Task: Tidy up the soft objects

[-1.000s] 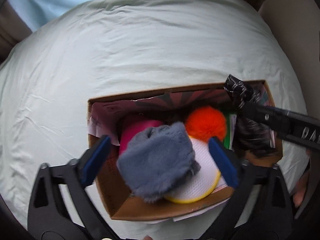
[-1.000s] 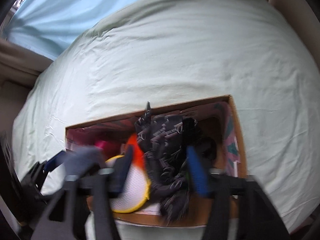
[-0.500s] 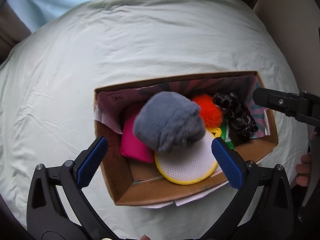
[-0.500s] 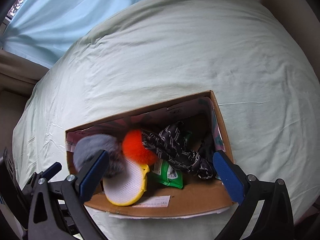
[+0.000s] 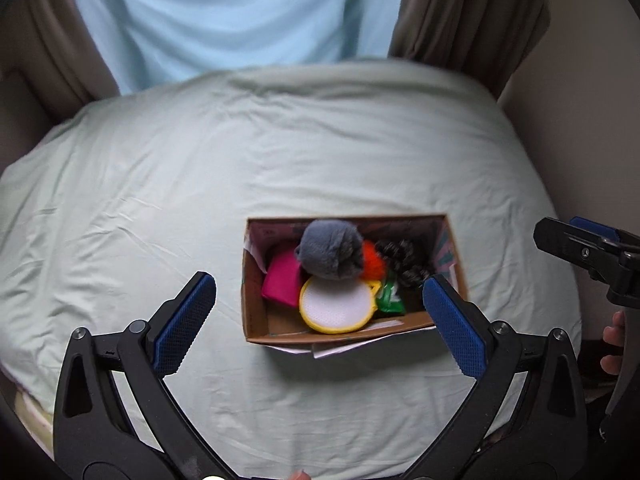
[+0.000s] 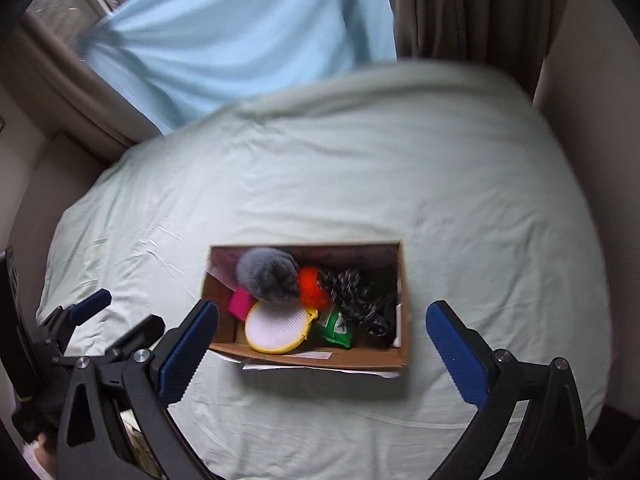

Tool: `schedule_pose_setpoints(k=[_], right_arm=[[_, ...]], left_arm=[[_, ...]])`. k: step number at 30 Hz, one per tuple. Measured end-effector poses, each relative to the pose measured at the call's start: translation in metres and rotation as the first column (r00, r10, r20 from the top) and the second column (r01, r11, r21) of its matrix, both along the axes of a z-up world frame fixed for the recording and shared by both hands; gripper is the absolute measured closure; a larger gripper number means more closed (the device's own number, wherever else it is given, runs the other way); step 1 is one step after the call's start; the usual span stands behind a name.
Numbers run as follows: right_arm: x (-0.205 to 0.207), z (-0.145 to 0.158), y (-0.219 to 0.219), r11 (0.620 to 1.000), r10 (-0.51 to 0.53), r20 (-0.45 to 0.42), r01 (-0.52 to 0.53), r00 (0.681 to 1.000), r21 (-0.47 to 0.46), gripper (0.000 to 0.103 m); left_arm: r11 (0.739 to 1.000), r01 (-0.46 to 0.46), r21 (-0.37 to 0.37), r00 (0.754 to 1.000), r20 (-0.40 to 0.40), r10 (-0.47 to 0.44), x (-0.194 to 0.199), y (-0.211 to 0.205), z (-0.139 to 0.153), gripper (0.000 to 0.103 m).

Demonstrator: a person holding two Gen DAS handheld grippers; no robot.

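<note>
Left gripper (image 5: 318, 316): jaws spread wide, nothing between them. Right gripper (image 6: 322, 344): jaws just opened to full spread, likewise bare. Cardboard box (image 6: 360, 358): on pale green bedsheet (image 6: 400, 184), at 12 o'clock from both grippers. Contents: grey plush (image 6: 270, 274) at 10 o'clock, orange pom-pom (image 6: 312, 282) beside it, pink pouch (image 5: 282, 282), round yellow-rimmed white pad (image 6: 276, 328), green packet (image 6: 336, 326), black patterned fabric (image 6: 352, 292) at 3 o'clock.

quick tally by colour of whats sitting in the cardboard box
Contents of the cardboard box, as far as they show:
grey: 1, fluffy grey ball
orange: 1, orange pom-pom
pink: 1, pink pad
white with yellow rim: 1, round mesh pad
green: 1, green packet
black patterned: 1, black patterned cloth
Total: 6
</note>
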State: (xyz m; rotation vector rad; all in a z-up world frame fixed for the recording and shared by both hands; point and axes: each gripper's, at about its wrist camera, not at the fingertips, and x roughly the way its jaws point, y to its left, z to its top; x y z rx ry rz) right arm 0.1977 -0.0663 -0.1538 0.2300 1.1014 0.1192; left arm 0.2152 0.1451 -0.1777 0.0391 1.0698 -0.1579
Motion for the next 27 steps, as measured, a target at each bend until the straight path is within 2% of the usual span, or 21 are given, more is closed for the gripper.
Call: schedule_pose_setpoints(k=[3,6,11,18,27], right_arm=[[-0.023,0.045,-0.009,1.0,-0.008,0.087,0.009,0.996,-0.018,0.0],[-0.047,0.086,-0.017,0.999,-0.005,0.176,0.013,0.984,-0.045,0.0],[-0.083,0.135,-0.031,0.992,-0.016,0.322,0.056,0.947,-0.115,0.0],[-0.111,0.159,-0.05,0.98,-0.056,0.422,0.13,0.905,-0.149,0.0],[-0.127,0.168,-0.059,0.972,-0.053,0.471,0.152,0.881,-0.177,0.0]], left_arm=[[0.999,-0.036,-0.018,0.994,0.103,0.037,-0.026,-0.003,0.055,0.0],[0.998,-0.054,-0.031,0.977,0.207,0.059,-0.049,-0.008,0.105,0.0],[0.996,-0.064,-0.064,0.937,0.34,0.082,-0.081,-0.017,0.156,0.0],[0.997,-0.053,-0.054,0.885,0.459,0.071,-0.11,-0.039,0.187,0.0],[0.999,-0.047,-0.019,0.861,0.507,0.05,-0.125,-0.056,0.194,0.0]])
